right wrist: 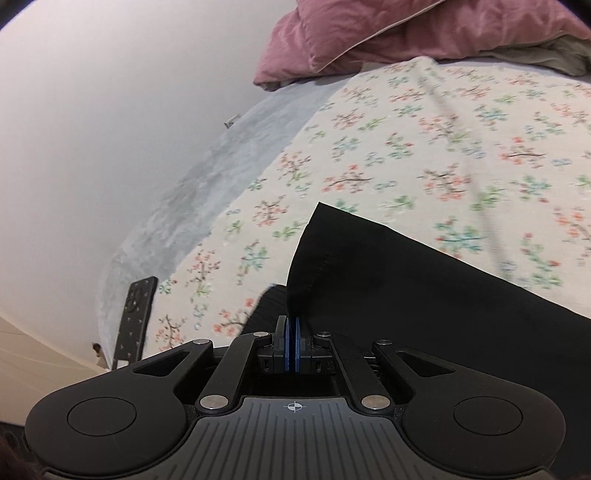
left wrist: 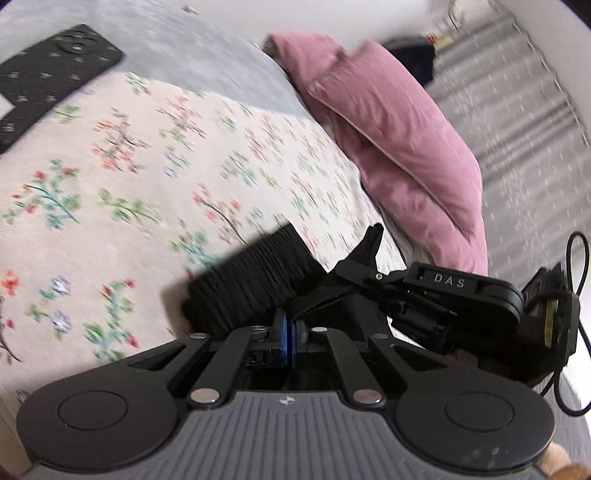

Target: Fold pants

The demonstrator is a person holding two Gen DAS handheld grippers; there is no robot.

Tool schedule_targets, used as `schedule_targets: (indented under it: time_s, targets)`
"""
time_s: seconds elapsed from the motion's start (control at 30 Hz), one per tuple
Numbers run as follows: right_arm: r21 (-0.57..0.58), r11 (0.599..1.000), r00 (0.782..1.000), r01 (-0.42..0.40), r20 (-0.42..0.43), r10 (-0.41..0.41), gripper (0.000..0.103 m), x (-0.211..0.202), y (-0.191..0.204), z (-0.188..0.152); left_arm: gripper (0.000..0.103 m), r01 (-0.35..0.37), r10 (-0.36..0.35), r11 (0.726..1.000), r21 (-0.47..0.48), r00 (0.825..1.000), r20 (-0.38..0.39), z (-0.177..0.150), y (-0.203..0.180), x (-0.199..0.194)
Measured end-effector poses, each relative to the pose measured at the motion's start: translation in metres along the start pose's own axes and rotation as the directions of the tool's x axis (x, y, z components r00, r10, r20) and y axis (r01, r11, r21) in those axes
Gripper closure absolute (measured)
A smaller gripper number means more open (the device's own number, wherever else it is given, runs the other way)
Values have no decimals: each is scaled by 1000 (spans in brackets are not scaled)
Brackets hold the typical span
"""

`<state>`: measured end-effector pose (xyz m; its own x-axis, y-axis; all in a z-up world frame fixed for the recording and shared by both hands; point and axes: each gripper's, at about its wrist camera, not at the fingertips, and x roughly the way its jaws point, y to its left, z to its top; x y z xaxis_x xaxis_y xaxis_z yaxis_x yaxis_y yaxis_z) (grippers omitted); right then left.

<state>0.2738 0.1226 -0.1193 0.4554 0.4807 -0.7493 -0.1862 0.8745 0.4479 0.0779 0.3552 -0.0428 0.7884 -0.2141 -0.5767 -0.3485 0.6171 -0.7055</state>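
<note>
The black pants (right wrist: 424,280) lie on a floral bedspread (right wrist: 424,147). In the right wrist view my right gripper (right wrist: 291,345) is shut on a stitched edge of the pants, and the dark cloth spreads to the right. In the left wrist view my left gripper (left wrist: 288,338) is shut on the pants by the ribbed elastic waistband (left wrist: 255,280). The right gripper (left wrist: 373,254) shows close beside it on the right, holding the same cloth. Both grippers sit close together above the bed.
A pink pillow (left wrist: 399,140) lies at the head of the bed, also in the right wrist view (right wrist: 388,33). A black flat device (left wrist: 48,77) rests on a grey blanket (left wrist: 192,48) near the bed edge. A grey curtain (left wrist: 524,129) hangs beyond.
</note>
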Motion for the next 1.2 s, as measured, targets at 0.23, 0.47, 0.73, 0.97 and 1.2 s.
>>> schedule_targets:
  time_s: [0.23,0.47,0.73,0.97,1.2]
  targets:
    - [19,999,999,-38,-5,38,91,23,11,5,76,-17,20,999,-41,998,61,6,10,-6]
    - [36,998,998,-59,26,58,43,3,7,1,44,-85,76,995,61,989,126,3,-7,-11]
    - [-7,1000,997,-3,75,3,41,-68,-16,-11,20,-105,92,979,174,992,83,-8,-35,-13]
    - [57,993,988,108,107,-114,35,-147,-72,-51,2,-118,108,928,354,993,47,-43,-74,-11]
    - [113,963,960,244,113,-256,33,-208,-118,-104,0,-57,88,863,502,995,-39,-92,-109,2]
